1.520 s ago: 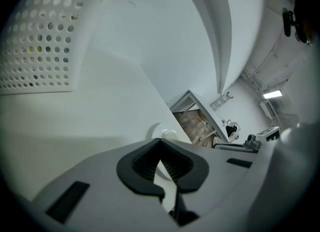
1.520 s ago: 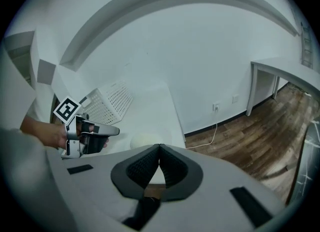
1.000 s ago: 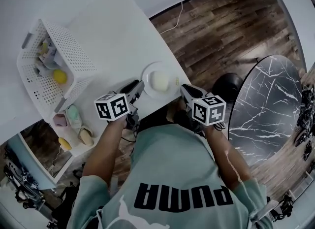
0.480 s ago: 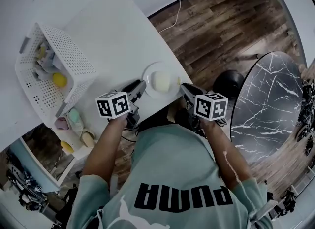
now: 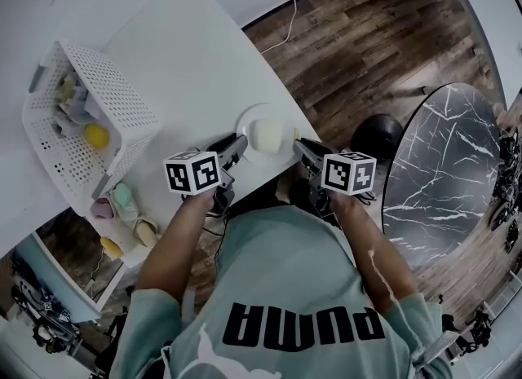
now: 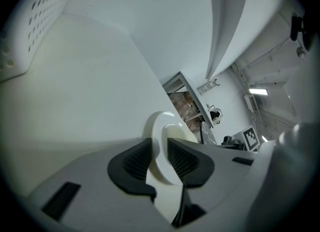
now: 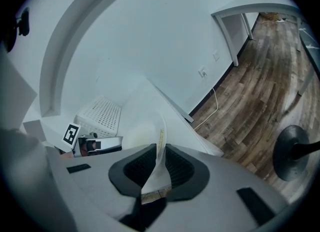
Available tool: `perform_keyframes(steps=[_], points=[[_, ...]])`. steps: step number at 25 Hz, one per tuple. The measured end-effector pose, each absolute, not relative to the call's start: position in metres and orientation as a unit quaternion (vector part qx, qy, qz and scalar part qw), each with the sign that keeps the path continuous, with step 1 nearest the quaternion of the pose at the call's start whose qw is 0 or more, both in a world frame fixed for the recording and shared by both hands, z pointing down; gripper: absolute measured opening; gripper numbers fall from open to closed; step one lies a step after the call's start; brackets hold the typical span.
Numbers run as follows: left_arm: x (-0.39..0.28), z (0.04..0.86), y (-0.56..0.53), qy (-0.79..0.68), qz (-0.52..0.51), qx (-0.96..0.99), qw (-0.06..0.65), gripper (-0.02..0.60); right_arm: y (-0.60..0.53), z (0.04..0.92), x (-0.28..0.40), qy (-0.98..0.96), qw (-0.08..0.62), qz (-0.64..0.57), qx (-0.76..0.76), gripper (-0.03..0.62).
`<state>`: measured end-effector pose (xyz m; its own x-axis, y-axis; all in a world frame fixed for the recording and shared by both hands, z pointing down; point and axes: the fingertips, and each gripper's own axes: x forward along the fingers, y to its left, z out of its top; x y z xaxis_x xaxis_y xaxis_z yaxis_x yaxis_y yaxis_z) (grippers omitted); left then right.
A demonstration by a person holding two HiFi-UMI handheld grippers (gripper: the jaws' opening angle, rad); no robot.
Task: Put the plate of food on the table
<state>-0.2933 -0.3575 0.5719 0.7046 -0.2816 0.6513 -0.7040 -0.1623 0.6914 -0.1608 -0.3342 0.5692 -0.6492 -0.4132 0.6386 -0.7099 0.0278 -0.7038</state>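
Observation:
A white plate [image 5: 248, 129] carrying a pale block of food [image 5: 267, 134] sits near the front corner of the white table [image 5: 188, 51]. My left gripper [image 5: 232, 146] is shut on the plate's left rim [image 6: 159, 146]. On the opposite side, my right gripper [image 5: 295, 144] is shut on the plate's right rim [image 7: 159, 153]. In both gripper views the thin white rim is pinched between the dark ribbed pads [image 6: 134, 160]. The plate is level between the two grippers.
A white perforated basket [image 5: 114, 96] with small items stands on the table's left. Several pastel objects [image 5: 122, 198] lie on a lower shelf at the left. Dark wooden floor, a black stool base [image 5: 377, 134] and a marble round table [image 5: 444, 174] lie right.
Both grippers and the plate have shifted slightly up the picture, farther over the table. Both jaws stay clamped on the rim.

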Motion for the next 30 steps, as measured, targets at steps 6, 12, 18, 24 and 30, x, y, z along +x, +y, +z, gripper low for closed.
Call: perform_keyframes(steps=[6, 12, 18, 24, 30], points=[[-0.295, 0.574, -0.358, -0.342, 0.188, 0.728, 0.564, 0.089, -0.334, 0.571, -0.16, -0.696, 0.121, 0.584, 0.401, 0.044], [-0.297, 0.578, -0.358, -0.343, 0.19, 0.72, 0.573, 0.046, -0.333, 0.571, -0.158, -0.691, 0.118, 0.587, 0.405, 0.044], [-0.297, 0.561, -0.361, -0.343, 0.16, 0.723, 0.579, 0.038, -0.333, 0.562, -0.159, -0.696, 0.118, 0.575, 0.413, 0.043], [-0.296, 0.548, -0.355, -0.334, 0.138, 0.724, 0.588, 0.035, -0.334, 0.549, -0.156, -0.695, 0.103, 0.566, 0.431, 0.041], [-0.285, 0.539, -0.351, -0.305, 0.135, 0.736, 0.589, 0.034, -0.327, 0.539, -0.144, -0.68, 0.084, 0.559, 0.467, 0.041]])
